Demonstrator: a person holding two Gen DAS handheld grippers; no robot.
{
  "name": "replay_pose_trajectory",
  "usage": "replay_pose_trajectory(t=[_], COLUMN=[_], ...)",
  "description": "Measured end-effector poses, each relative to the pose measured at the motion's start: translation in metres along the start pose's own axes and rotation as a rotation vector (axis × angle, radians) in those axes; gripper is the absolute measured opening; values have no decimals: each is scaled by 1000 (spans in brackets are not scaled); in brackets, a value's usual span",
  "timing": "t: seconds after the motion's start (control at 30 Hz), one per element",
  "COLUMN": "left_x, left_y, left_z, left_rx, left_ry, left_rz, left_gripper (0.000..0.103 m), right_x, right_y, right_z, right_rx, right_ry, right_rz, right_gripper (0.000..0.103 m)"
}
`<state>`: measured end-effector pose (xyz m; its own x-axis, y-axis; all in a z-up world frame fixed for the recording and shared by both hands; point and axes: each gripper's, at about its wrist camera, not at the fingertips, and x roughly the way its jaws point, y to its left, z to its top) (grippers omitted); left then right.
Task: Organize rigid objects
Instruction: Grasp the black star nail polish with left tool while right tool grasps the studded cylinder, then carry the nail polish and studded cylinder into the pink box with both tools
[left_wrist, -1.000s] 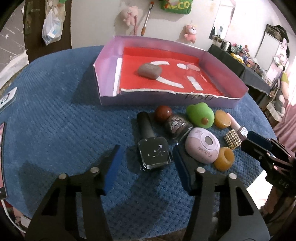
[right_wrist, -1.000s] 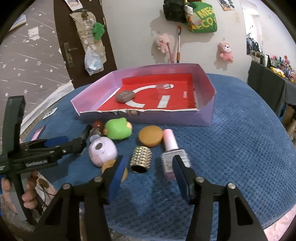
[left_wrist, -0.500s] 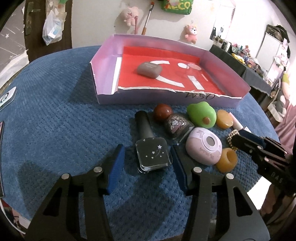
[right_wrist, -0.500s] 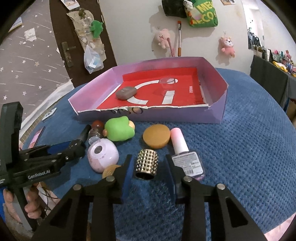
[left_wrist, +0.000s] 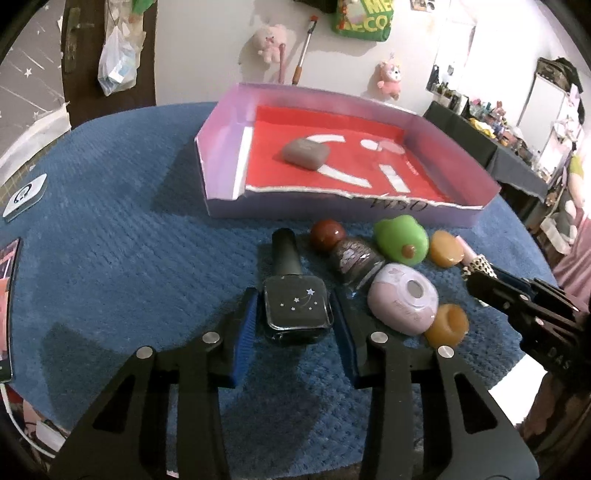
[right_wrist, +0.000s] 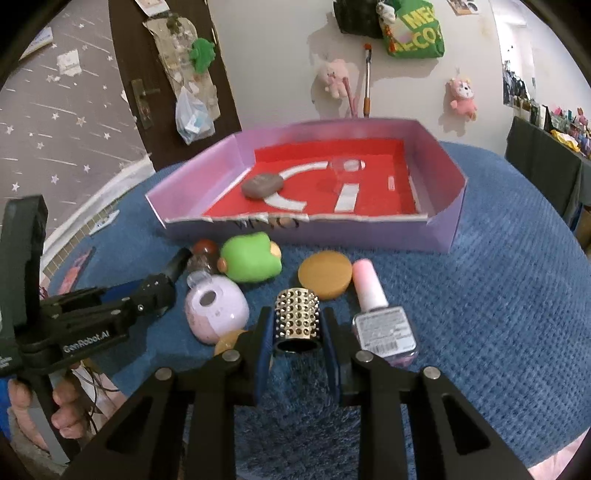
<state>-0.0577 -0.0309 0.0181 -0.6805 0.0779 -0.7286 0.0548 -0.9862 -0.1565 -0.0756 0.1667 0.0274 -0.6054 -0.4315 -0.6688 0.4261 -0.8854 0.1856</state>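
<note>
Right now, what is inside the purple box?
Inside the purple box lie a grey stone-like lump and a small clear thing on the red floor. The near wall hides the floor's front strip.

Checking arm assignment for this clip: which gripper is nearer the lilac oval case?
Left. The left gripper, jaws closing around the black star-printed bottle, sits right beside the lilac oval case. The right gripper, shut on the studded gold cylinder, is farther away.

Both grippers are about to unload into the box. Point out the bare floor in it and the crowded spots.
Box floor: bare along the right wall and front edge; the grey stone and a clear lid occupy left and middle. Crowded: the blue mat before the box's front wall.
</note>
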Motion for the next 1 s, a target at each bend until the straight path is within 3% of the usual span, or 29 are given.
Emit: replay_pose_trajectory(t=[0.37, 1.0], left_x=[-12, -41], left_y=[-3, -11], left_z=[6, 22], left_rx=[22, 52], left_ry=[-40, -131], left_rz=[3, -53], left_gripper=[35, 34], right_x=[-6, -14], right_y=[4, 16], right_z=[13, 26], right_rx=[-6, -39], right_ry=[-16, -47], right_rz=[52, 68], right_gripper=[27, 27])
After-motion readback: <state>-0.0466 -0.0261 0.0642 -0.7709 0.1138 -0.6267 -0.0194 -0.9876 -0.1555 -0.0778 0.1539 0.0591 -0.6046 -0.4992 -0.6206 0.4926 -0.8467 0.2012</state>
